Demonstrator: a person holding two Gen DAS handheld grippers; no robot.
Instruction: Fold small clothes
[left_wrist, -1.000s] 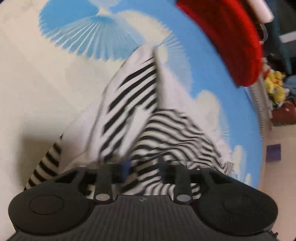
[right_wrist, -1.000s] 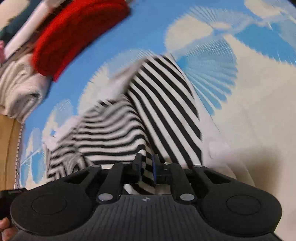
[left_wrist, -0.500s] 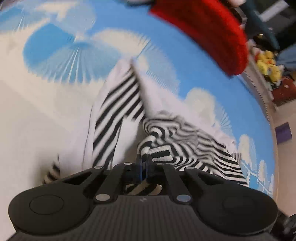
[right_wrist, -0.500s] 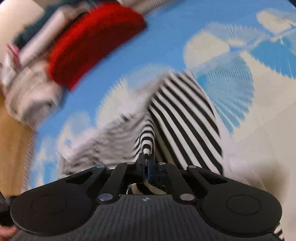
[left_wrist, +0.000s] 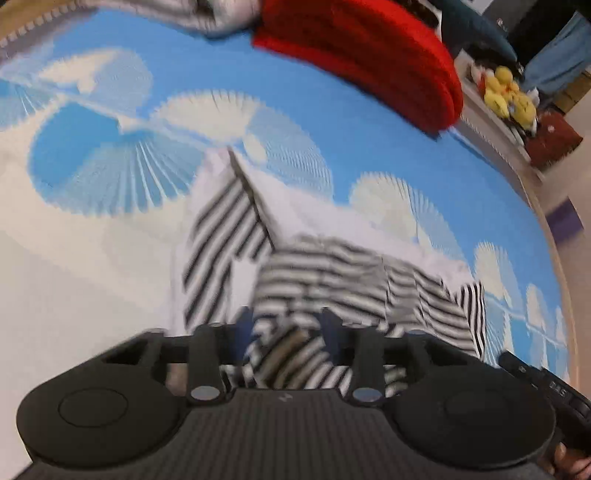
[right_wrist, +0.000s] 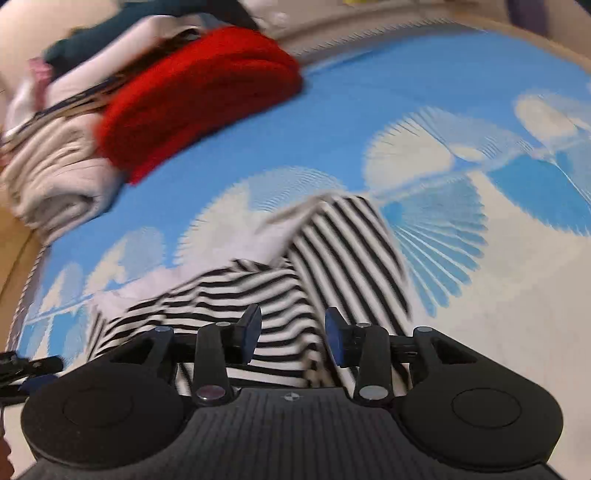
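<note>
A small black-and-white striped garment lies partly folded on a blue-and-white patterned cloth. Its white inside shows along the far fold. My left gripper is open, its fingers either side of a bunched striped edge. In the right wrist view the same garment lies just ahead of my right gripper, which is open and holds nothing, low over the stripes.
A folded red knit lies at the far edge, also in the right wrist view, beside a stack of pale folded clothes. Yellow soft toys sit beyond the table's right edge.
Both grippers were shut on the striped garment half a second ago and have opened, letting it go. The lifted part now lies folded over on the garment.
</note>
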